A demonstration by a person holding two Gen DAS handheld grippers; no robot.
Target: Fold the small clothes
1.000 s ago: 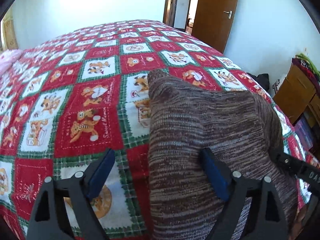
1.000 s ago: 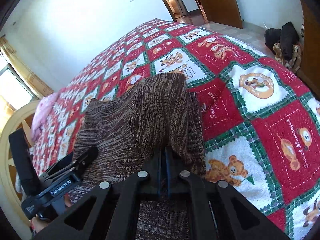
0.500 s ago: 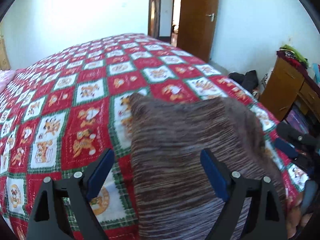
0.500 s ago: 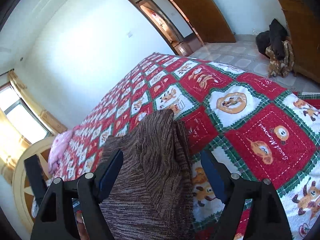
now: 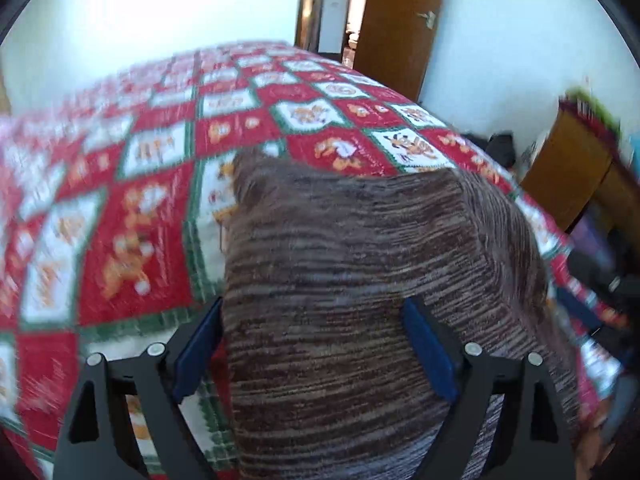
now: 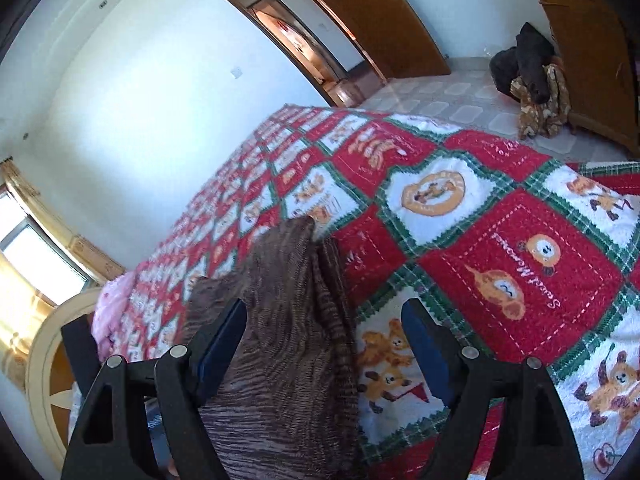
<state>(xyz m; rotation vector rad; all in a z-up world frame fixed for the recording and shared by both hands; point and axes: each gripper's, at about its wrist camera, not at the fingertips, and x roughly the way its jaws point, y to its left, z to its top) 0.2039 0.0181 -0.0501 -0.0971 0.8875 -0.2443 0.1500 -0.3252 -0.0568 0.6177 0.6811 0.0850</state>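
The brown knit garment (image 5: 352,280) lies folded on the red patchwork bedspread (image 5: 132,216), filling the lower centre of the left view. Both the left gripper (image 5: 312,344) and right gripper (image 6: 324,340) stand released, jaws wide above it.

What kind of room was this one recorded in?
Most likely a home bedroom: a bed with a red patchwork bedspread, a wooden door by an open doorway, and a wooden cabinet. A brown knitted garment lies on the bed.
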